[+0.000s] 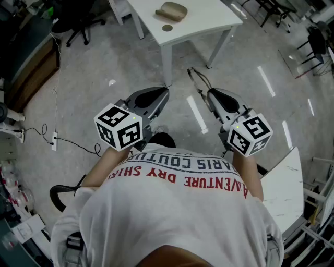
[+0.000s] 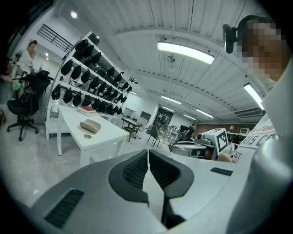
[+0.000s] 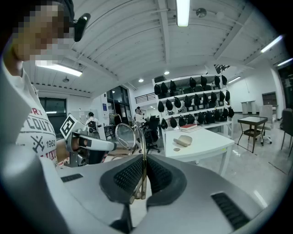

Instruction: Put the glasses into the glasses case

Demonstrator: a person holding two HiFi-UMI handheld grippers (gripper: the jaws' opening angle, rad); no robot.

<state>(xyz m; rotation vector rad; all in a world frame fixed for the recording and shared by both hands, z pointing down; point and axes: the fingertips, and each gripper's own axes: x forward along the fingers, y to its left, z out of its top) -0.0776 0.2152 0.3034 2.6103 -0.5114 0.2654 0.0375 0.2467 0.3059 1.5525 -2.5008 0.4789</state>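
A tan glasses case (image 1: 171,10) lies shut on the white table (image 1: 209,23) ahead of me, with a small round disc (image 1: 167,27) beside it. I also see the case (image 3: 185,140) in the right gripper view and the case (image 2: 90,126) in the left gripper view. Both grippers hang over the floor, well short of the table. My right gripper (image 1: 210,94) is shut on thin-framed glasses (image 3: 126,136), whose frame sticks out past the jaws (image 1: 198,81). My left gripper (image 1: 166,91) is shut with nothing in it, level with the right one and to its left.
A black office chair (image 1: 78,21) stands at the far left. A power strip with its cable (image 1: 54,141) lies on the floor. A second white tabletop (image 1: 284,182) is at my right. Shelves of dark headgear (image 3: 192,105) stand behind the table.
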